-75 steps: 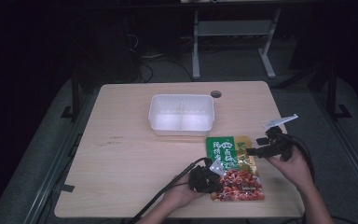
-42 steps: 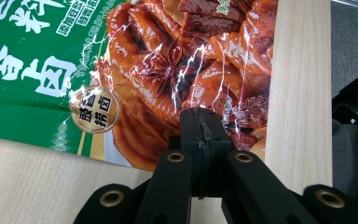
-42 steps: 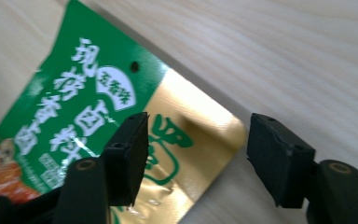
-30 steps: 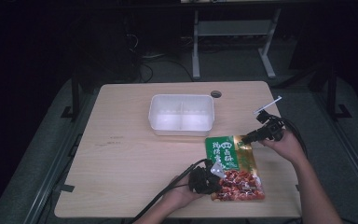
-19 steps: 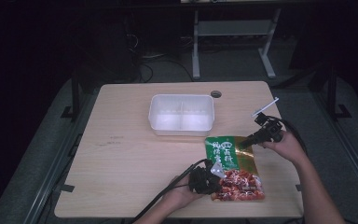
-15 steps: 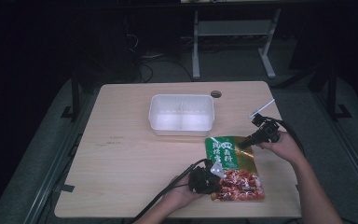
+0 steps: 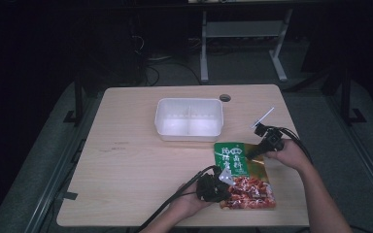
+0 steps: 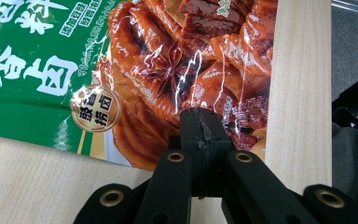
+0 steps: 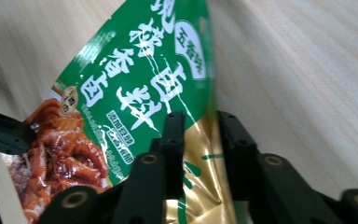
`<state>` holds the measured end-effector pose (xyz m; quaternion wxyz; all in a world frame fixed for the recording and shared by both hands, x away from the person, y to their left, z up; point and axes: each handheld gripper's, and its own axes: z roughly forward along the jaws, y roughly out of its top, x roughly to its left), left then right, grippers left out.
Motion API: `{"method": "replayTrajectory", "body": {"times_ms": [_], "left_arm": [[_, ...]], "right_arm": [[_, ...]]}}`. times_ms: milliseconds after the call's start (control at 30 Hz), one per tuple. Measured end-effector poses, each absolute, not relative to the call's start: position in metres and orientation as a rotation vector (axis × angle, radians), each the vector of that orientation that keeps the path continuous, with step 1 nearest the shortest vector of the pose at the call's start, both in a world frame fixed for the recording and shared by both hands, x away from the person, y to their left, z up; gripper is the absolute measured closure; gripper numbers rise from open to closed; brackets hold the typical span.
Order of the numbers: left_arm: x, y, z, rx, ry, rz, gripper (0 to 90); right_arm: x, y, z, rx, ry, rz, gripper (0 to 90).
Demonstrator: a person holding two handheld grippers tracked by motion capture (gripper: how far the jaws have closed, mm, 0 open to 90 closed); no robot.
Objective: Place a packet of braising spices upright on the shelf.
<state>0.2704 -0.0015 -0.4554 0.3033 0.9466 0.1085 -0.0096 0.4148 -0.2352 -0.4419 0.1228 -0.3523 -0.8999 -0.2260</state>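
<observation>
lying on the table [image 7: 126, 160] just in front of the white tub [image 7: 189, 119], the pouch [image 7: 240, 174] sits between your hands. your left gripper [image 8: 199, 122] is pressed closed on its red lower part. your right gripper [image 9: 200, 122] straddles the raised green-gold edge, jaws narrow.

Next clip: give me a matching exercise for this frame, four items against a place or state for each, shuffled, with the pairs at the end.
Items:
1. white container
2. seasoning pouch
3. left hand-held gripper
4. right hand-held gripper

Places or states:
A. jaws on either side of the pouch's green and gold edge
B. jaws shut, tips on the pouch's red picture end
C. sits empty toward the far middle of the table
D. lies at the near right, one edge raised

Pairs: 1-C, 2-D, 3-B, 4-A
</observation>
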Motion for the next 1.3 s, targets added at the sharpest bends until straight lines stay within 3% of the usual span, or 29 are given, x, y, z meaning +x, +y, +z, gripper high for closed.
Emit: {"method": "replayTrajectory", "body": {"times_ms": [333,667,1300], "left_arm": [[0.267,0.000,-0.456,2.502,0.289,-0.009,88.8],[0.263,0.006,-0.444,2.462,0.260,-0.039,74.8],[0.266,0.065,-0.417,2.396,0.331,0.084,52.4]], "right_arm": [[0.409,-0.234,-0.437,-1.031,-2.686,-0.618,88.5],[0.403,-0.243,-0.427,-1.038,-2.662,-0.659,89.1],[0.382,-0.259,-0.383,-1.030,-2.676,-0.815,89.3]]}}
